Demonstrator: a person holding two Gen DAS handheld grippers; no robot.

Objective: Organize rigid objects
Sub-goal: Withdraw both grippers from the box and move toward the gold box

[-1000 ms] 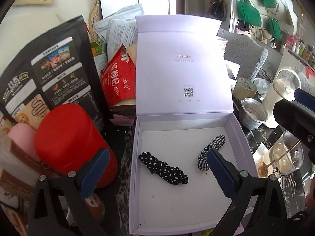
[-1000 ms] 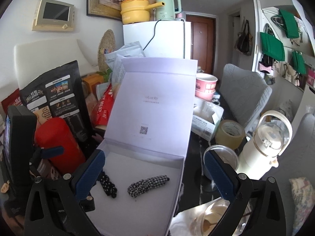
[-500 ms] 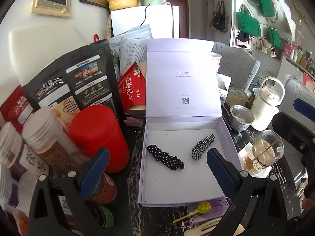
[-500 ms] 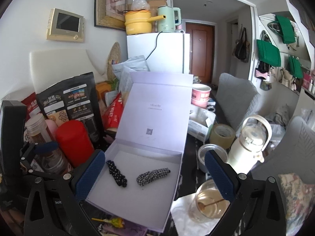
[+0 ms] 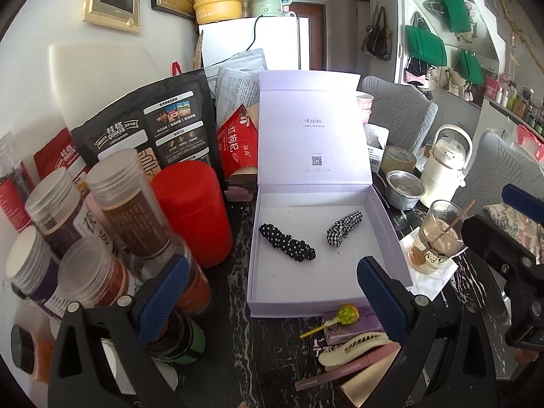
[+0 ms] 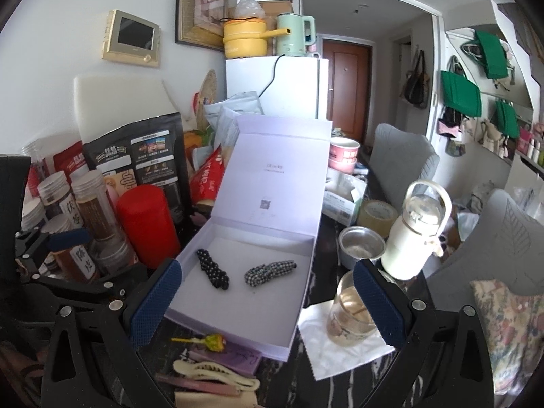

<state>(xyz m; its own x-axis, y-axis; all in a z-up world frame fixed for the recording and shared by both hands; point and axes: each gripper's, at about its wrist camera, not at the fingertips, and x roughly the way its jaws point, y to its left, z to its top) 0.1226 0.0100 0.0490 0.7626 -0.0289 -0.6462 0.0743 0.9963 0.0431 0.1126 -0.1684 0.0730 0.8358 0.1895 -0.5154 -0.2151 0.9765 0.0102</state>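
In the lavender box (image 5: 387, 227), two patterned scrunchies (image 5: 287, 245); both grippers' fingers (image 5: 380, 292) spread.

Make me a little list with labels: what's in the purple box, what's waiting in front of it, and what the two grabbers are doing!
box: lavender box, lid standing open
inside box: polka-dot scrunchie and checkered scrunchie, lying apart
in front of box: lollipop, cream hair claw, pink pen
right of box: glass with a stick on a white napkin
left of box: red canister, jars
left gripper: open, holding nothing
right gripper: open, holding nothing
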